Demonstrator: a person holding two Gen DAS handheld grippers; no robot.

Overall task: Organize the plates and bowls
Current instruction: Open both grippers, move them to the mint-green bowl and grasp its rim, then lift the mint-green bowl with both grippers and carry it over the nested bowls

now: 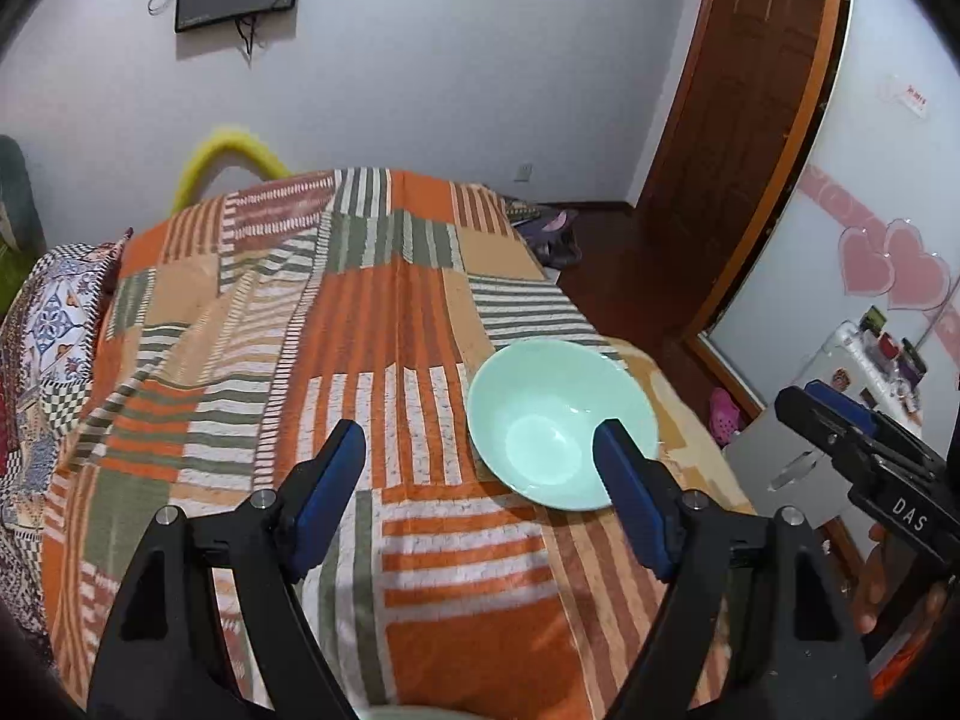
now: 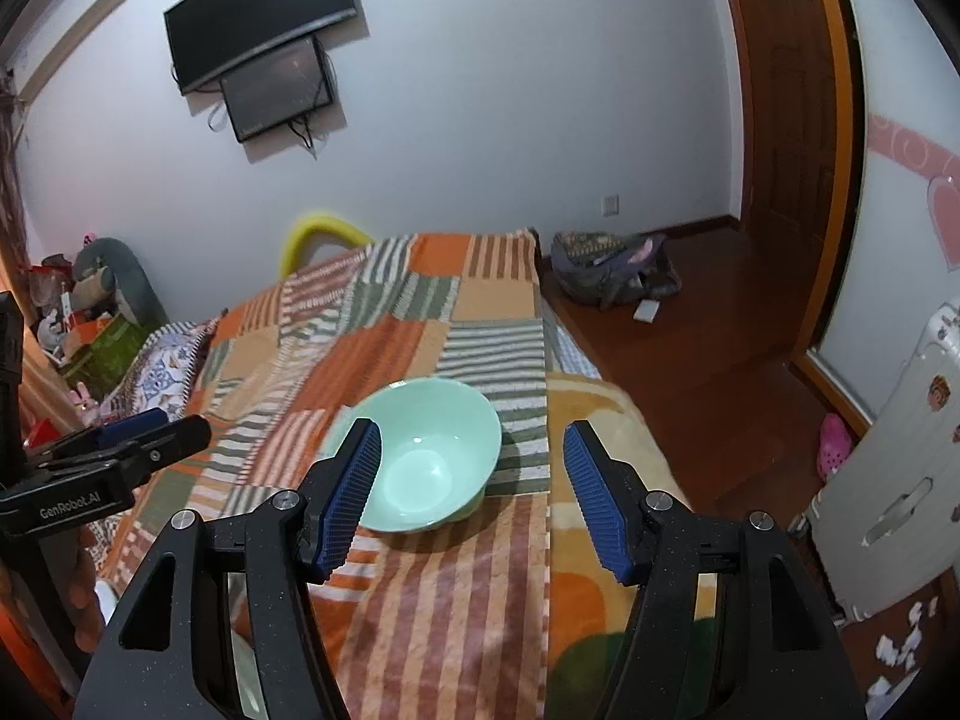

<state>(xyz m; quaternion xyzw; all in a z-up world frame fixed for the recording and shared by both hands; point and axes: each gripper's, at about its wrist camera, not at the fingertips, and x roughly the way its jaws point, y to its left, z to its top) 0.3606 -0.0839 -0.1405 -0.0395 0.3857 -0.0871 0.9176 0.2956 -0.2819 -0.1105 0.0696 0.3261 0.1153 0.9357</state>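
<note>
While both tools (image 1: pixel 480 450) (image 2: pixel 474 441) gape — round glossy mint bowl (image 1: pixel 561 423) on striped woven blanket (image 1: pixel 336 324)

a bed (image 2: pixel 384 360) under an orange, green and white striped patchwork blanket (image 1: pixel 372 324) fills the middle. a patterned pillow (image 1: pixel 54 312) lies at its left edge. two dark screens (image 2: pixel 264 54) hang on the white wall beyond the far edge. a grey bag (image 2: pixel 612 267) sits on the wooden floor (image 2: pixel 708 348) near the far right corner, beside a brown door (image 2: pixel 786 102).
</note>
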